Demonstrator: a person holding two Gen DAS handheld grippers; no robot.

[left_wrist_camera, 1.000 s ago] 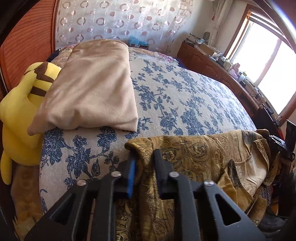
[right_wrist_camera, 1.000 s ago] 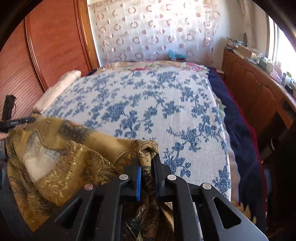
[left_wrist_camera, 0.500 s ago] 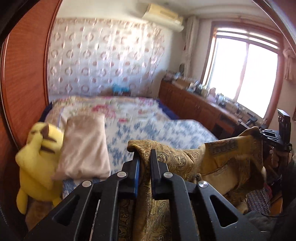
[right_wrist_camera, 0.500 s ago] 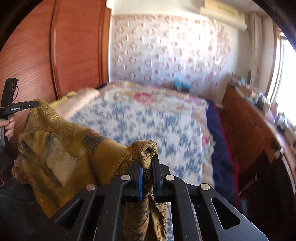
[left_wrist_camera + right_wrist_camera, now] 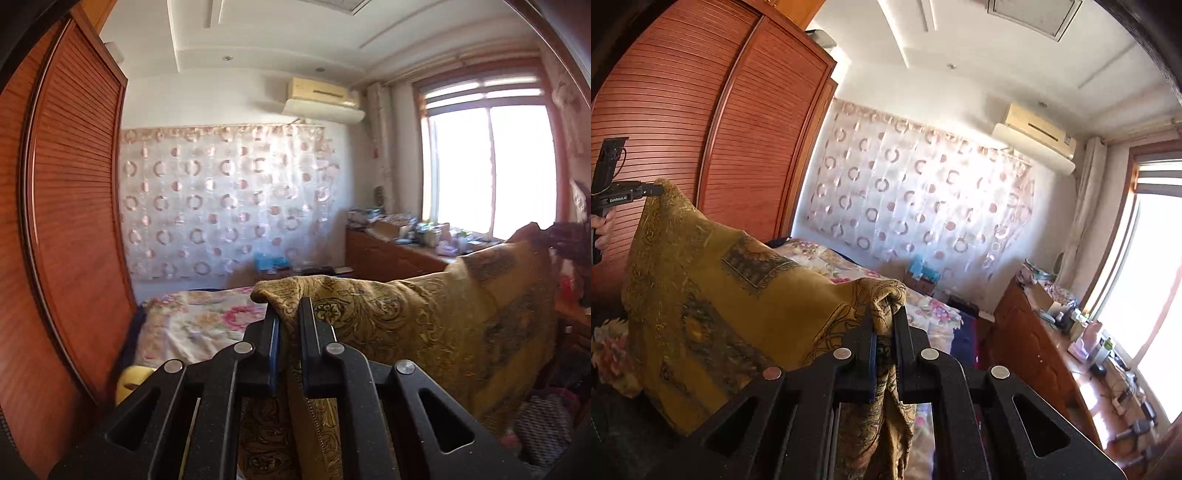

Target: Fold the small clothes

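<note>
Two grippers, left gripper [image 5: 288, 317] and right gripper [image 5: 886, 321], each clamped tight on one mustard-gold paisley cloth garment [image 5: 424, 325], stretched between my hands.

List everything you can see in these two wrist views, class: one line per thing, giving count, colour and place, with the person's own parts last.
garment: one, mustard-gold with dark paisley print, stretched in the air between both tools
bed: one, floral cover, below and beyond the garment
wardrobe: one, red-brown slatted wood, left of the bed
curtain: one, sheer white with ring pattern, on the far wall
air conditioner: one, cream, high on the far wall
window: one, bright, wood-framed, on the right
sideboard: one, brown wood, cluttered top, under the window
plush toy: one, yellow, only an edge shows beside the bed
left tool: one, black, shut on a garment corner
right tool: one, black, shut on another corner
hand: one, gripping the left tool's handle
</note>
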